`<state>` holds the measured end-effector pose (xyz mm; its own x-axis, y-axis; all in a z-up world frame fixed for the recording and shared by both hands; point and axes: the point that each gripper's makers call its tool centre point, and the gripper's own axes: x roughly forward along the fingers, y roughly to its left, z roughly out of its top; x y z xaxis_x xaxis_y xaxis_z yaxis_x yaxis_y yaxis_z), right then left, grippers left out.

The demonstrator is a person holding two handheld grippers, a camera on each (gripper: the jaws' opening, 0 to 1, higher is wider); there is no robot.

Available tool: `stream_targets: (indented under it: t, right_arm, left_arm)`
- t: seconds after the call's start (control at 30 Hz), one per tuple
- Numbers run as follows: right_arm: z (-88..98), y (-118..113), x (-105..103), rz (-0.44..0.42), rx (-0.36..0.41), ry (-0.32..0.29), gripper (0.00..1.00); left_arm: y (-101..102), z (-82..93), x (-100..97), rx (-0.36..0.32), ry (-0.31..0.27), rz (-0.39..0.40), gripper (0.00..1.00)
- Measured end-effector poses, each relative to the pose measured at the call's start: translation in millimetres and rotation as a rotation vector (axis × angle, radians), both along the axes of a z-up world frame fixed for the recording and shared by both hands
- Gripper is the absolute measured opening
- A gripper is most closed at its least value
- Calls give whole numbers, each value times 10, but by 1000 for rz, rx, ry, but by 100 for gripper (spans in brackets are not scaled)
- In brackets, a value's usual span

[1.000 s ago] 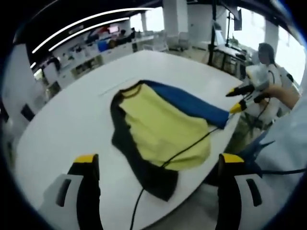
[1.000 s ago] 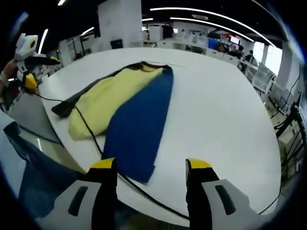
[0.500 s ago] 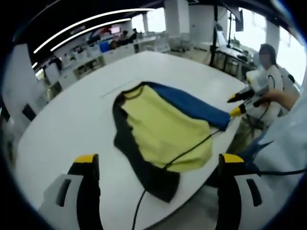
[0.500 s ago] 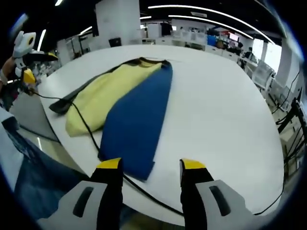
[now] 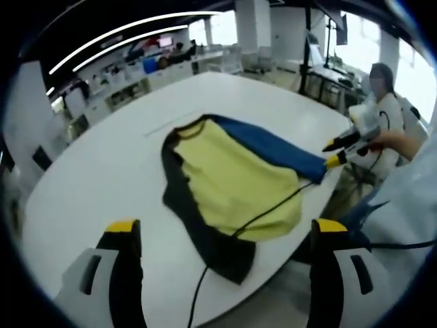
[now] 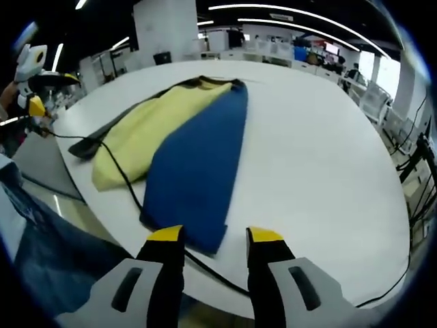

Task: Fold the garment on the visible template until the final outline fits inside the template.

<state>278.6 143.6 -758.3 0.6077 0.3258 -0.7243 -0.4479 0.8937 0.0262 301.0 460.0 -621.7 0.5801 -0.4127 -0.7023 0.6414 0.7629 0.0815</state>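
Note:
The garment lies spread on the white table (image 5: 89,171), with a yellow middle (image 5: 229,181), a blue panel (image 5: 270,147) and a black panel (image 5: 198,229). My left gripper (image 5: 227,229) hovers open and wide above the table's near edge, short of the black panel. My right gripper (image 5: 338,152) shows at the blue panel's corner. In the right gripper view the blue panel (image 6: 201,160) runs away from my right gripper (image 6: 215,236), whose jaws stand open, fairly narrow, right at the blue hem. The left gripper (image 6: 34,82) is held up at the far left.
A black cable (image 5: 263,215) trails across the yellow cloth and off the table edge, also seen as the cable (image 6: 123,178). A faint line (image 5: 156,130) marks the table beside the collar. A person (image 5: 382,102) stands at the right. Office desks fill the background.
The right gripper's jaws have narrowed and it has come closer to the blue hem. The left gripper has hardly moved and the garment lies as before.

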Motion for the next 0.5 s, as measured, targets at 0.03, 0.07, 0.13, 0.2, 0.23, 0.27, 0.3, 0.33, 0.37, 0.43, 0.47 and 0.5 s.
stream_targets:
  t: [0.03, 0.07, 0.13, 0.2, 0.23, 0.27, 0.3, 0.33, 0.37, 0.43, 0.47, 0.5]
  right_arm:
    - [-3, 0, -2, -1, 0, 1, 35]
    - [-19, -2, -9, -3, 1, 5, 35]
    - [-31, -7, -12, -7, -1, 7, 34]
    - [-39, -7, -14, -9, 2, 10, 32]
    - [-42, -7, -12, -11, 3, 12, 31]
    - [-46, -9, -10, -13, 2, 12, 31]
    - [-52, -10, -7, -14, 1, 13, 31]
    - [-55, -11, -5, -17, 2, 15, 30]
    - [-59, -12, -3, -19, 3, 16, 30]
    - [-70, -16, 4, -22, 3, 20, 28]
    - [-72, -16, 6, -22, 3, 20, 27]
    - [-76, -17, 7, -23, 3, 21, 27]
  left_arm:
    - [1, 0, -1, 0, 0, 0, 99]
    - [6, -3, -5, 0, 2, -3, 99]
    - [14, -7, -2, 3, 4, -3, 99]
    - [20, -10, 7, 4, 6, -5, 99]
    - [19, -8, 15, 4, 5, -6, 99]
    - [18, -6, 20, 4, 4, -8, 99]
    - [17, -5, 27, 4, 4, -9, 99]
    - [15, -4, 33, 3, 3, -10, 99]
    - [11, -5, 43, 1, 3, -13, 99]
    - [10, -10, 56, 1, 4, -15, 99]
    - [10, -15, 64, 1, 5, -18, 99]
    - [10, -19, 70, 1, 7, -21, 99]
